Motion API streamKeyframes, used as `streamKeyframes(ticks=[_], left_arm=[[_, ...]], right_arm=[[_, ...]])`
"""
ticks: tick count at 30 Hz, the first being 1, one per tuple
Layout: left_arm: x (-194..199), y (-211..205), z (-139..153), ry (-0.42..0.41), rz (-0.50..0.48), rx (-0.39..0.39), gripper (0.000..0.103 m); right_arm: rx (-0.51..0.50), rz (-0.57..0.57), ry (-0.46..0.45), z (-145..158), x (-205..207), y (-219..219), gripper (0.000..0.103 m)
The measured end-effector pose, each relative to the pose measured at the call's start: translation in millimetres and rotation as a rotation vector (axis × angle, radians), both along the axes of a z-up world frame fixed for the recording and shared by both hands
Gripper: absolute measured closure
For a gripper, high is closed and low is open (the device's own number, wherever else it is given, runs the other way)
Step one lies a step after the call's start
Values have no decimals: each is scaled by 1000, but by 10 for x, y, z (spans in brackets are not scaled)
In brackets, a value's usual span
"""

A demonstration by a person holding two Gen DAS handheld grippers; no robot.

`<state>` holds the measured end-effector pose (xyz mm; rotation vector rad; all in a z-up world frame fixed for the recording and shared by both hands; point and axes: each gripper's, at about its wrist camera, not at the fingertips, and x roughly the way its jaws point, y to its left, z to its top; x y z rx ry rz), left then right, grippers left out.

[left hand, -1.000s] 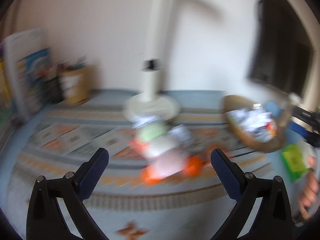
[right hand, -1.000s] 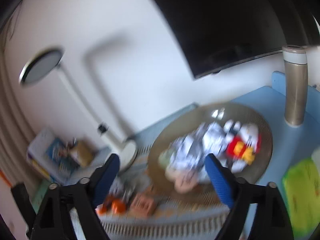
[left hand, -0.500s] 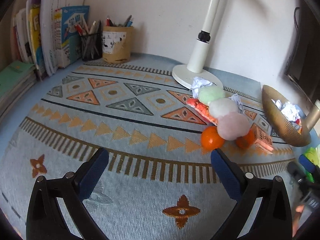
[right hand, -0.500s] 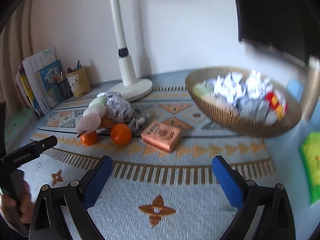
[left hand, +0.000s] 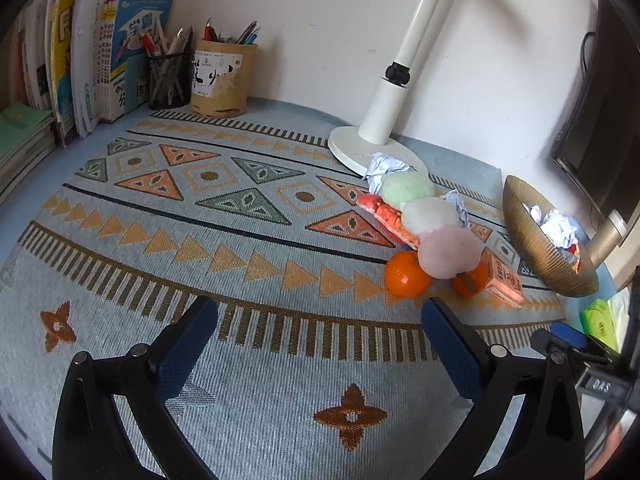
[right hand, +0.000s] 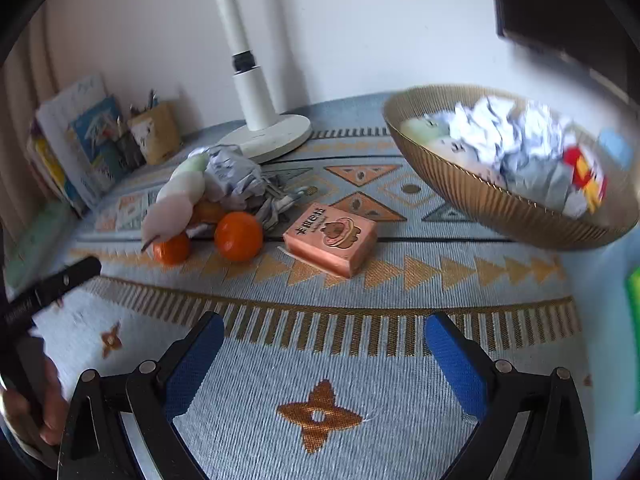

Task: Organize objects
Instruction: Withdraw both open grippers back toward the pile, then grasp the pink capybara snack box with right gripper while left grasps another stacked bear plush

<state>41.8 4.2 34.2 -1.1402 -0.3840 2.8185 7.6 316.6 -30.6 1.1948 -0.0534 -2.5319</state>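
Setting: a worktop (left hand: 248, 420) covered by a patterned woven mat is seen from both wrist views, with a white wall behind.

Left gripper (left hand: 320, 344): its jaws are held wide apart over bare mat, with nothing between them; the gripper is angled downward.

Right gripper (right hand: 324, 344): its jaws are spread wide over the mat's fringe pattern, and nothing is gripped.

Plush skewer (left hand: 430, 220): three soft balls, green, white and pink, are strung in a row. Its long axis is laid diagonally across the mat, with the green end pointed toward the lamp base (left hand: 360, 148) and the pink end, where a short stick tip can be seen, pointed toward the near edge. It is rested on top of the other loose items.

Oranges: one orange (right hand: 239, 236) is placed just beside the pink ball; a second orange (right hand: 172, 249) is partly covered by that ball.

Pink box (right hand: 331, 238): it is laid flat, printed face up, between the oranges and the basket, with a corner turned toward the right gripper.

Crumpled paper (right hand: 234, 178): a wad is pressed against the skewer, near the lamp base.

Basket (right hand: 500, 204): a gold ribbed bowl is set at the mat's right side, filled with crumpled paper and small toys.

Background: books (left hand: 80, 52) and two pen holders (left hand: 222, 78) are lined against the wall.
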Motion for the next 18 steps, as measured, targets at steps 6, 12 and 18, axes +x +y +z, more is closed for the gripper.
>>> streamKeyframes(ticks=[6,12,18], left_arm=[[-97,155,58,-43,-88,34,1],[-585,433,262,-66,-189,65,1],[-1134,599,119,-160,-177,121,2]], right_arm=[[250,88,-40,-77,-293,-167,4],[223,74,-80,-170,-646,-125,6],[216,117,-53,-167,-803,-293,5]])
